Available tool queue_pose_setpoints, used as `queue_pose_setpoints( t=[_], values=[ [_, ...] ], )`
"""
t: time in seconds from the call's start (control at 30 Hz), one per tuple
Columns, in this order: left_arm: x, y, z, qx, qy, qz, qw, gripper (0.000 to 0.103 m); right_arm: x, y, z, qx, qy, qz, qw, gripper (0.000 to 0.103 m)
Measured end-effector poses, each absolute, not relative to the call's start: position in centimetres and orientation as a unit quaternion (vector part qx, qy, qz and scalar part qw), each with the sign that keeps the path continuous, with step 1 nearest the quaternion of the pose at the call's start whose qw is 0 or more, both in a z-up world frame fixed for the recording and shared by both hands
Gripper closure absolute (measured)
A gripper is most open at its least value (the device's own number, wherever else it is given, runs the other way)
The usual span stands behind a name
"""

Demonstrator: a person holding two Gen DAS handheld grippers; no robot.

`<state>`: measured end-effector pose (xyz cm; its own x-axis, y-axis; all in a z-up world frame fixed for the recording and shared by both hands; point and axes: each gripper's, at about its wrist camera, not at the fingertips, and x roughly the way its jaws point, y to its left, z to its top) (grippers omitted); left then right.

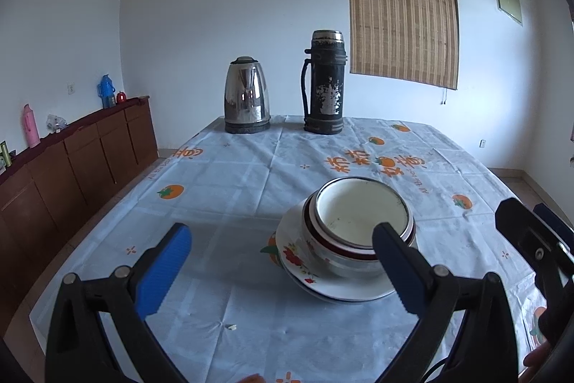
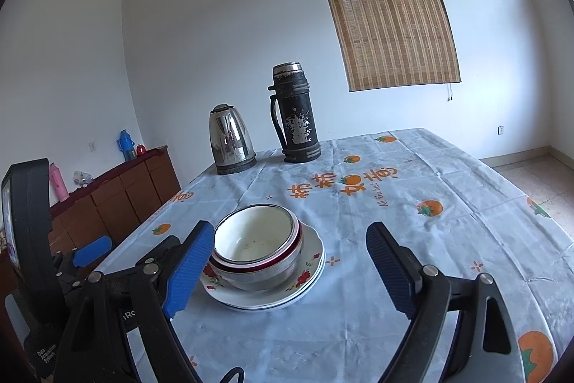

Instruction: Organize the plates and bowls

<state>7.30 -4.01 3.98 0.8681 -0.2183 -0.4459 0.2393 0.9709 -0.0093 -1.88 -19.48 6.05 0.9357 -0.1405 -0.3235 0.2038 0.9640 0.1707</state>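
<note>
Both my left gripper (image 1: 281, 270) and right gripper (image 2: 290, 270) stand wide open, holding nothing. The nested bowls (image 2: 256, 244) sit on stacked floral plates (image 2: 305, 286) mid-table, at my right gripper's eleven o'clock. I'd leave the stack undisturbed and back away slowly and level.

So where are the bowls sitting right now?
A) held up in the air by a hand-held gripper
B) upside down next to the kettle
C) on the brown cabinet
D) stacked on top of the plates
D: the nested bowls rest upright on the flowered plates on the tablecloth, and both hand-held grippers stand open and apart from them.
</note>
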Motion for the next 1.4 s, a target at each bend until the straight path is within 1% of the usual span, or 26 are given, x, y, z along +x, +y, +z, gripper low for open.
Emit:
queue_pose_setpoints(
  t=[0.3, 0.63, 1.4],
  values=[
    [6.6, -3.7, 4.7, 0.025, 0.206, -0.115, 0.971, 0.0, -2.6, -19.1, 6.6, 0.097, 0.145, -0.089, 0.981, 0.015],
    [6.5, -4.0, 5.0, 0.031, 0.2, -0.111, 0.973, 0.0, -2.8, -19.1, 6.7, 0.105, 0.144, -0.088, 0.98, 0.015],
    [7.2, -4.7, 4.5, 0.037, 0.206, -0.102, 0.972, 0.0, -2.1, -19.7, 6.5, 0.111, 0.152, -0.088, 0.978, 0.015]
  ],
)
